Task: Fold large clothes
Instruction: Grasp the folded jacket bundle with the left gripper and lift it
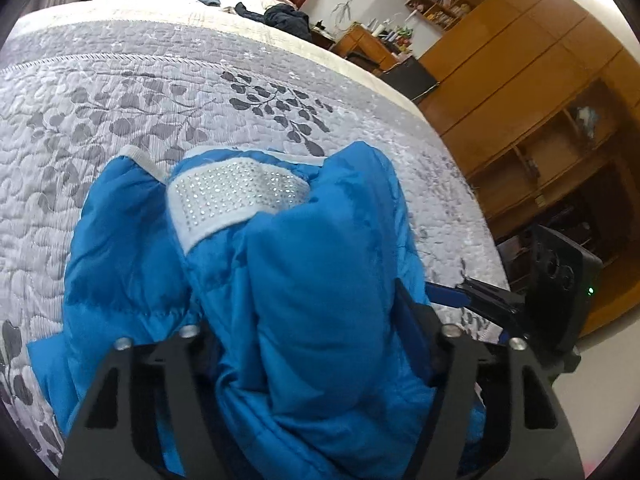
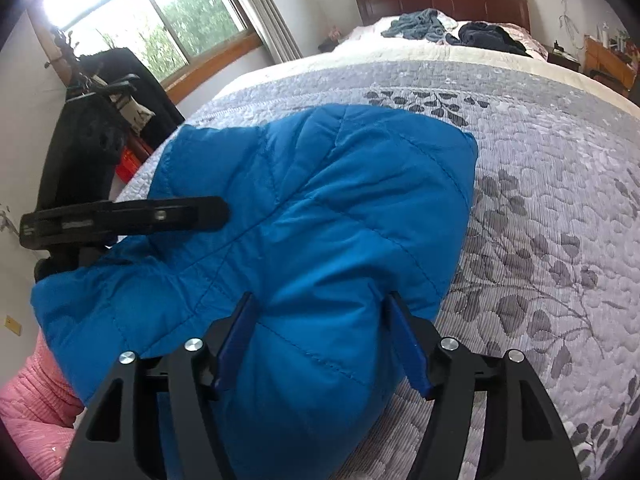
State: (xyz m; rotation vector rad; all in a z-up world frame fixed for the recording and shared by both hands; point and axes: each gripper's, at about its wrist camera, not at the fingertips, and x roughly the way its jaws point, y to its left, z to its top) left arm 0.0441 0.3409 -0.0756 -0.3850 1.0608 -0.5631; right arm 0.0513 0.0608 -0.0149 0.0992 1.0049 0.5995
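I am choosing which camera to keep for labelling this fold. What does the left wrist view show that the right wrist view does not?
Only the left wrist view shows the jacket's white studded cuff, the wooden wardrobe and the cluttered desk.

Only the right wrist view shows the window, the curtain, dark clothes on a rack and a pink sleeve.

Both show the blue puffer jacket bunched between that camera's jaws, the grey leaf-patterned quilt, the headboard and clothes heaped at the far end.
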